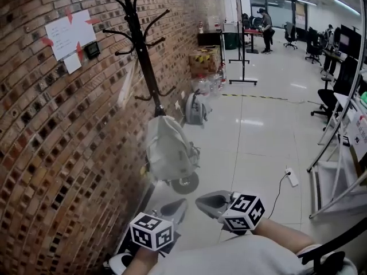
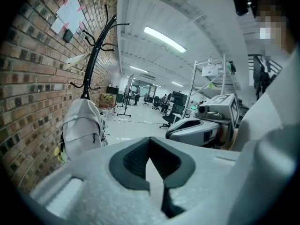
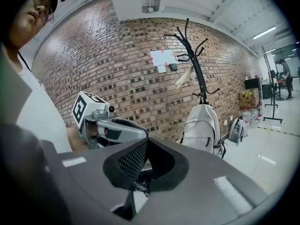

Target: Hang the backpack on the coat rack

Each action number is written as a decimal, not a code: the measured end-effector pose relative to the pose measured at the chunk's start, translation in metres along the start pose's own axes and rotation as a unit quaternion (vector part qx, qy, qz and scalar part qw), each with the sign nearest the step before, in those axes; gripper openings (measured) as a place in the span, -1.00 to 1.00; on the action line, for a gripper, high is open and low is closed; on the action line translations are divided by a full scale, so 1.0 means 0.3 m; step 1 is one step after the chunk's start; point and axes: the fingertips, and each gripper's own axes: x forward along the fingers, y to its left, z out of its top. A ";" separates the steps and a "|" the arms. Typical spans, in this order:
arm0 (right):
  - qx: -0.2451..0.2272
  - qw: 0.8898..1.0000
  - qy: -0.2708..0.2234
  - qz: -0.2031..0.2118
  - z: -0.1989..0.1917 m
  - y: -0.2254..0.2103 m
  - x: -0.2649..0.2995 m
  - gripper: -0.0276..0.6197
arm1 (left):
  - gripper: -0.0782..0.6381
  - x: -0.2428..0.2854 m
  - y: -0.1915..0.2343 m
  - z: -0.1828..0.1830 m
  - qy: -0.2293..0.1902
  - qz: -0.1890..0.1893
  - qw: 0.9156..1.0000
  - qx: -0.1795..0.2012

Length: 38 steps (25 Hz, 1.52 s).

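A light grey backpack [image 1: 168, 148] hangs low on the black coat rack [image 1: 139, 44] against the brick wall, its top up at the rack's lower hooks. It also shows in the left gripper view as the backpack [image 2: 82, 125] under the rack [image 2: 92, 55], and in the right gripper view as the backpack [image 3: 201, 124] on the rack [image 3: 195, 60]. Both grippers are drawn back near my body, apart from the backpack. My left gripper [image 1: 179, 204] [image 2: 151, 159] is shut with nothing in it. My right gripper [image 1: 202, 200] [image 3: 146, 162] is shut and empty too.
A second, smaller grey backpack [image 1: 195, 107] leans on the floor by the wall beyond the rack, near boxes [image 1: 205, 60] and bottles. The rack's round base [image 1: 184, 183] sits on the tiled floor. A power strip [image 1: 292, 177] lies at the right, by a white frame [image 1: 338, 153]. A person [image 1: 266, 30] stands far back.
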 end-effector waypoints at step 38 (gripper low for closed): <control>0.079 0.995 -0.026 -0.061 -0.333 1.023 0.114 -0.91 | -0.78 -0.970 -0.229 -0.551 0.007 -0.042 0.999 -0.006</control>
